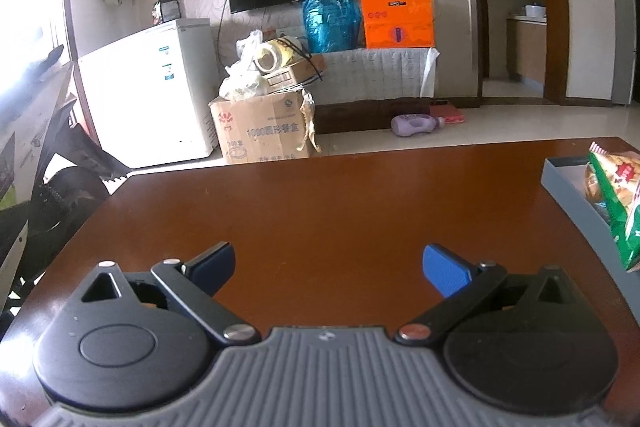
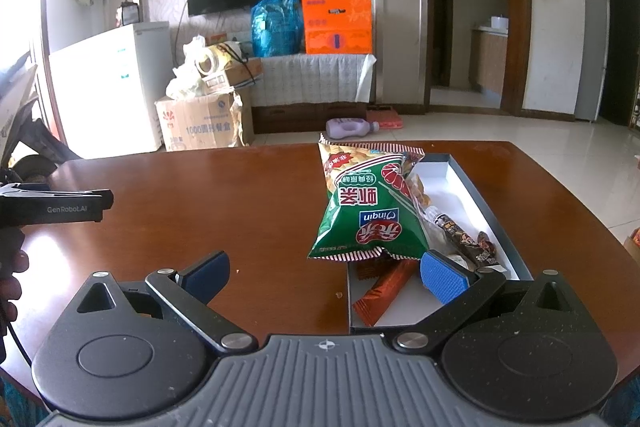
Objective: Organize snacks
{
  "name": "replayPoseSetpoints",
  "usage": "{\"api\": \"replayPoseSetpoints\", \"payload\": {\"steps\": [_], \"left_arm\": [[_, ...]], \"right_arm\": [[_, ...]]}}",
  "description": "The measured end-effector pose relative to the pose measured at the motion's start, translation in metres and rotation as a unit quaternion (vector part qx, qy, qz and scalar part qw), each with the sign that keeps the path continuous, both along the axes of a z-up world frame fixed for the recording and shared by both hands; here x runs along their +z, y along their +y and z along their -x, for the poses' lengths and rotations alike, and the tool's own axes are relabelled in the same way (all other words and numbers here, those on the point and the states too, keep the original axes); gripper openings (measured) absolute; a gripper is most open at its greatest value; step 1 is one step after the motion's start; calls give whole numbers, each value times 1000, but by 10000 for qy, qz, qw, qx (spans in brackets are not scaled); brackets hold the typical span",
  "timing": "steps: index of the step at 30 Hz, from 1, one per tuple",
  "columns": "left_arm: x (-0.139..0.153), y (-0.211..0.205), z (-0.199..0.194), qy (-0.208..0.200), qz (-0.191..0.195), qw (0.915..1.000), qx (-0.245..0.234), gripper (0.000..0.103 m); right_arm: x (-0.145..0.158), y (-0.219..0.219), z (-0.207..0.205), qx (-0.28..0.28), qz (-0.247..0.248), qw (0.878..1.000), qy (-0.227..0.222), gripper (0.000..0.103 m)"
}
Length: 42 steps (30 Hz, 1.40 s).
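Observation:
A green shrimp-chip bag (image 2: 368, 205) lies on the left rim of a shallow grey box with a white inside (image 2: 460, 183), on the brown table (image 2: 200, 195). In the box lie an orange wrapped bar (image 2: 384, 293) and a dark wrapped stick (image 2: 466, 239). My right gripper (image 2: 326, 277) is open and empty, just in front of the bag, its right fingertip (image 2: 444, 279) over the box. My left gripper (image 1: 328, 271) is open and empty over bare table, with the box (image 1: 568, 183) and the bag (image 1: 618, 203) at its far right. The left gripper also shows in the right wrist view (image 2: 60, 205).
Beyond the table's far edge is open floor with a purple bottle (image 2: 350, 127), a cardboard box (image 2: 200, 125), a white freezer (image 2: 108, 87) and a covered bench with bags. Small crumbs lie on the table near the box (image 2: 339, 294).

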<state>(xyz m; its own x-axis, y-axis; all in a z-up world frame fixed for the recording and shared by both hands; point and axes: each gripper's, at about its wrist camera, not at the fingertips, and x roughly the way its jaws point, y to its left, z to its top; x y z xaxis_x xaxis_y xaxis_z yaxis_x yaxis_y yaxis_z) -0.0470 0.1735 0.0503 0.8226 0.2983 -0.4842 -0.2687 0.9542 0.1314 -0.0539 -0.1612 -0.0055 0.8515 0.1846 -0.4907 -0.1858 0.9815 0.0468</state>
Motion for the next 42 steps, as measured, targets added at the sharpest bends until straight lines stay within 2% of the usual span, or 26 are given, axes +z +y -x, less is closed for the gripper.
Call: {"api": "replayPoseSetpoints", "payload": {"steps": [7,22,31,35,39,42], "left_arm": [[-2,2,-13,64,47,10000,29,102],[-13,8,-16,91,267,9996,-73,102],[-18,7,-18,147,207,9997,-16,102],[-19,4,-16,59,174,9997,-156,102],[-18,0,-14,-163,-253,9995,62,102],[-18,7,-16,-66,-48,9998,187,102]], "right_arm": [[-1,0,-1,8,13,10000,8,103],[-5,1,-2,32,36,10000,36,103],[-5,1,-2,35,32,10000,41,103],[-5,1,-2,34,33,10000,38,103],[-6,1,-2,26,24,10000,38,103],[-6,2,-2,27,33,10000,42,103]]}}
